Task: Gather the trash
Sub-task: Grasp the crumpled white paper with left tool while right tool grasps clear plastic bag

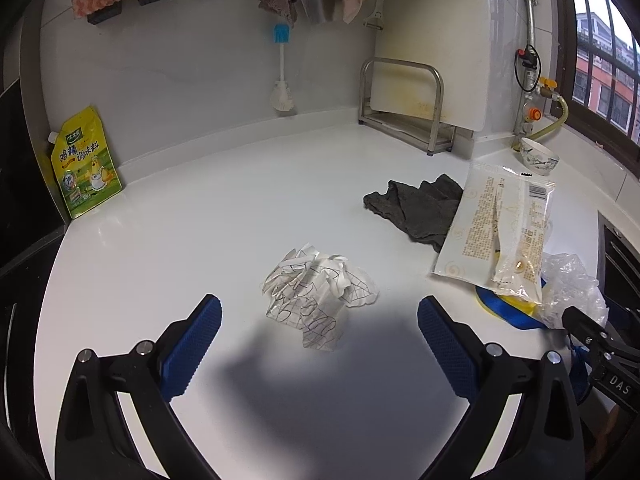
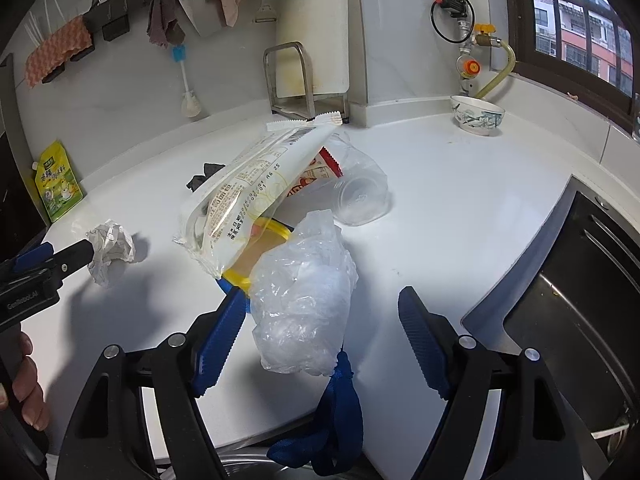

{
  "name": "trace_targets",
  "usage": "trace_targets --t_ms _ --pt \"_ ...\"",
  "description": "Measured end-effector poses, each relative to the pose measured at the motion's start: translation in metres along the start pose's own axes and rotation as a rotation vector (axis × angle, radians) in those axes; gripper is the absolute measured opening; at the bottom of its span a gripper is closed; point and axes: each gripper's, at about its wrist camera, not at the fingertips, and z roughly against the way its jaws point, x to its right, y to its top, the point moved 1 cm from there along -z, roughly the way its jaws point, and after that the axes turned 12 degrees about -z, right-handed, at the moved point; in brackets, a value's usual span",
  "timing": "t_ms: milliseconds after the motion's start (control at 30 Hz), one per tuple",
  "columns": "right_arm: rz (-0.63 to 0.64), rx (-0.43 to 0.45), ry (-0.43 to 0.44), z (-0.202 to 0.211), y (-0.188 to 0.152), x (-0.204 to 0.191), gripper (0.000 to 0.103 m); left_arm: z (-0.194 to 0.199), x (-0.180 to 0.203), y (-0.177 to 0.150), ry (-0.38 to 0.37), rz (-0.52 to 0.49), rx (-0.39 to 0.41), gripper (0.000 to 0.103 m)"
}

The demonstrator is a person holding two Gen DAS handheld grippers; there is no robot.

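Note:
A crumpled paper ball with pen scribbles (image 1: 318, 296) lies on the white counter (image 1: 224, 208), just ahead of my open, empty left gripper (image 1: 319, 332); it also shows in the right wrist view (image 2: 112, 250). My right gripper (image 2: 322, 320) is open, its fingers either side of a crumpled clear plastic bag (image 2: 306, 292). Behind the bag lie a white snack wrapper (image 2: 248, 196), a yellow and blue bag (image 2: 240, 280) and a clear plastic cup on its side (image 2: 358, 196). The wrapper (image 1: 496, 236) and clear bag (image 1: 572, 288) show at the right of the left wrist view.
A dark grey rag (image 1: 420, 208) lies behind the wrapper. A yellow seasoning pouch (image 1: 84, 164) leans on the left wall. A metal rack (image 1: 400, 100), a patterned bowl (image 2: 478, 114) and a hanging brush (image 1: 282, 72) are at the back. A dark sink (image 2: 568, 296) is on the right.

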Motion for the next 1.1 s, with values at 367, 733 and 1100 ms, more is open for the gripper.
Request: trace_targets --t_ms 367,733,1100 --pt "0.024 0.006 -0.007 0.003 -0.001 -0.002 0.043 -0.021 -0.007 -0.001 -0.016 0.024 -0.055 0.097" --pt "-0.01 0.053 0.054 0.023 0.008 0.006 0.036 -0.041 -0.016 0.008 0.028 0.035 -0.09 0.097" --pt "-0.062 0.049 0.079 0.03 0.007 0.021 0.036 -0.059 -0.021 0.012 0.063 0.04 -0.145 0.083"
